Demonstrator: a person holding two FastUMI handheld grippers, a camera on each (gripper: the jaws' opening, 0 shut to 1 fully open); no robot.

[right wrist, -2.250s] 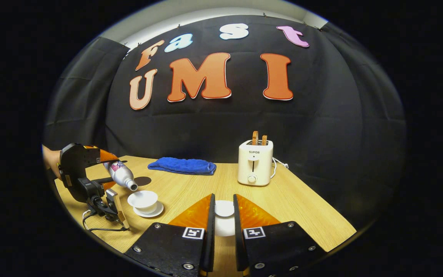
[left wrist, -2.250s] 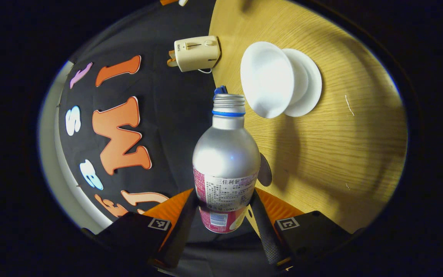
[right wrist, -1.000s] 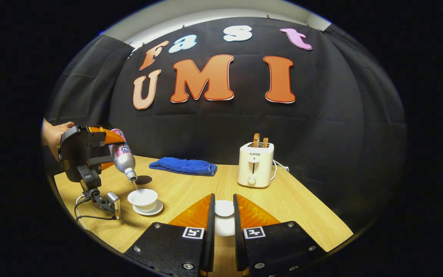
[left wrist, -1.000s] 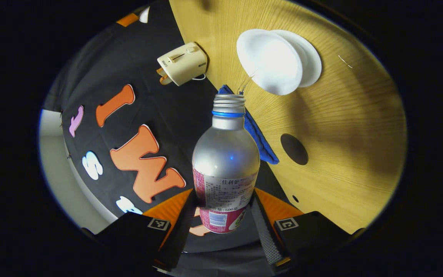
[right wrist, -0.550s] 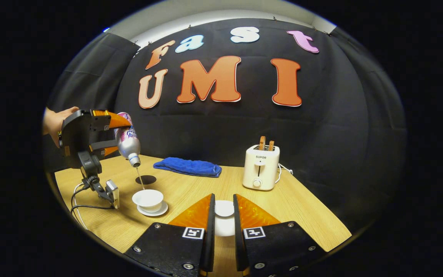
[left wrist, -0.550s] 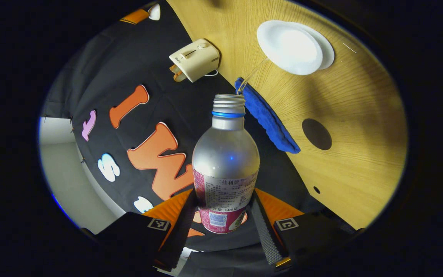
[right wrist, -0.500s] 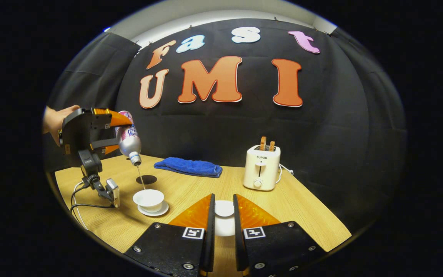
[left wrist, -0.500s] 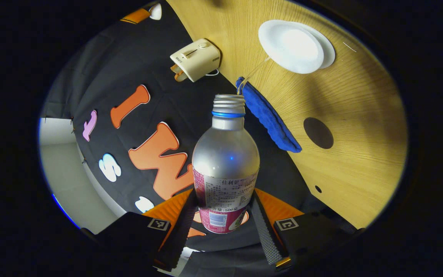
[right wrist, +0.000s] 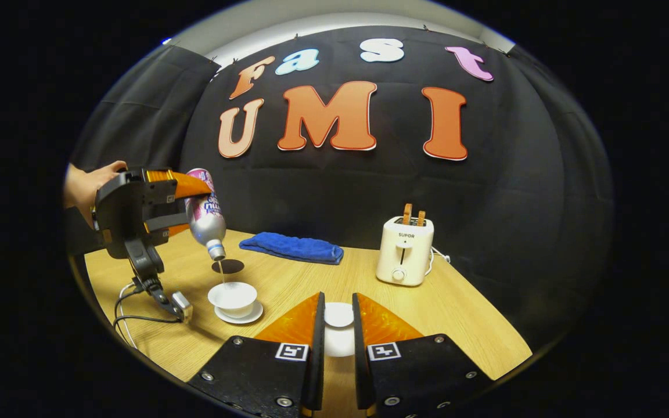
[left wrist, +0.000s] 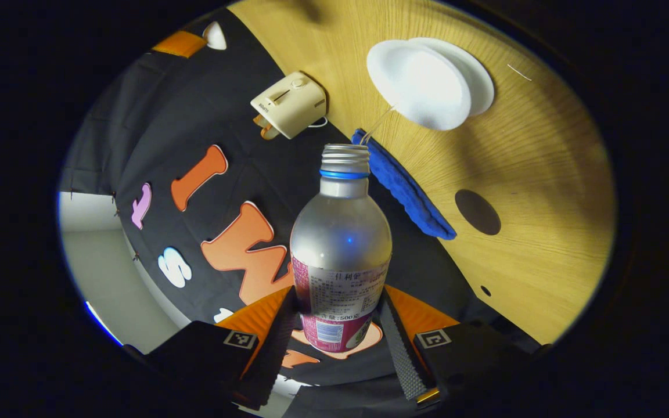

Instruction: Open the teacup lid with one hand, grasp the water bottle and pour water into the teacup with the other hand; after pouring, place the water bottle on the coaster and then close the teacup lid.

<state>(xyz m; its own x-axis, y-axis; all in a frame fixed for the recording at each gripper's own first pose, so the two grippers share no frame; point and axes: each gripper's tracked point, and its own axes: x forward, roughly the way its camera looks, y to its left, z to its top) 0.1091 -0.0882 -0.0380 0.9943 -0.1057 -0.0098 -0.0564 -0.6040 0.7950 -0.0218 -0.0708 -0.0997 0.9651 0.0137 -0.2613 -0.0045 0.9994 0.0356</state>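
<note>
Table of pale wood carries everything, and the pour is the step in hand. At its far edge lie a folded blue towel and, to the right, a cream toaster with two slices standing in it; neither has a part in the task. On the left the left gripper, held in a person's hand, is clamped on the lower body of the silver water bottle, both fingers pressing its labelled part. The bottle is tipped neck-down above the white teacup, which stands on its saucer near the left front of the table, and a thin stream of water runs from the mouth into the cup. The cup is open, so the lid step looks done. At the near centre the right gripper has its fingers drawn in against the white teacup lid, holding it off to the right of the cup. Just beyond the cup lies the dark round coaster, bare. Still to do, as I judge it: end the pour, stand the bottle on the coaster, put the lid back.
</note>
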